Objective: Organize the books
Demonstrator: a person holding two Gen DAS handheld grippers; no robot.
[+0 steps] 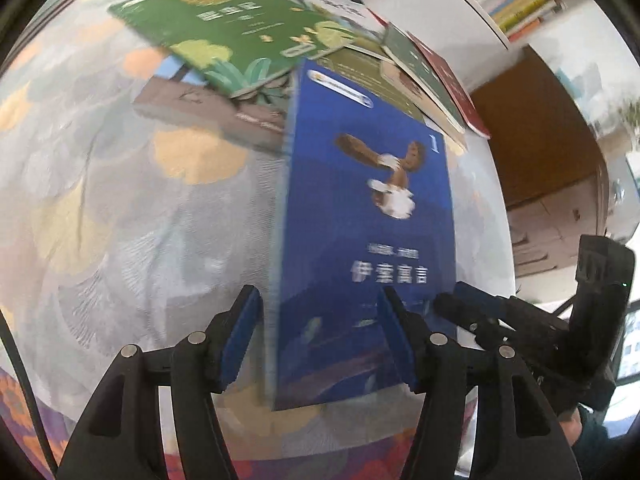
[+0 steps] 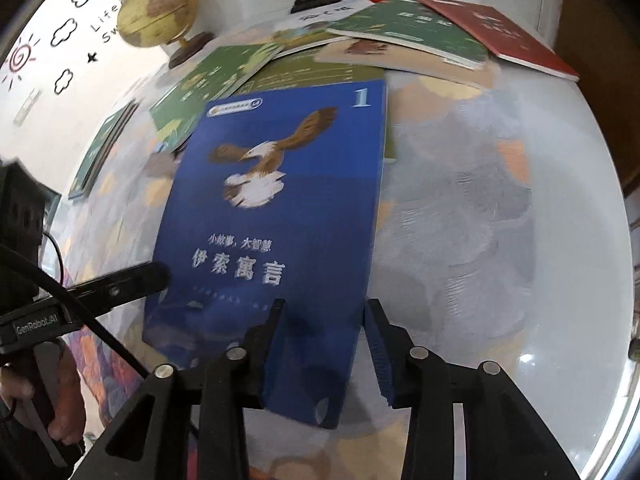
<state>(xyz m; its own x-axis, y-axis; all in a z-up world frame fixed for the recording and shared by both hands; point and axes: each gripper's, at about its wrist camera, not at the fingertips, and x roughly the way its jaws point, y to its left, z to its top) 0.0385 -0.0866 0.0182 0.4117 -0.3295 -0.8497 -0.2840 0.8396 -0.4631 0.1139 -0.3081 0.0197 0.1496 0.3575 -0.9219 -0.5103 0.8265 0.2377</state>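
left gripper (image 1: pixel 320 336): straddling the blue book's (image 1: pixel 368 216) near spine corner, jaws apart; whether its pads are pressing, i cannot tell.
right gripper (image 2: pixel 324 344): bracketing the book's near right corner; contact unclear.
blue book: tilting up off the tabletop (image 2: pixel 500 220) near its front edge.
progress: early; green book (image 2: pixel 408 28), red book (image 2: pixel 496 28) and others are lying scattered toward the far edge.

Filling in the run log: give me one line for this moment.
object: blue book | left gripper: open, straddling its left edge | right gripper: over right edge, grip unclear | other books: scattered behind
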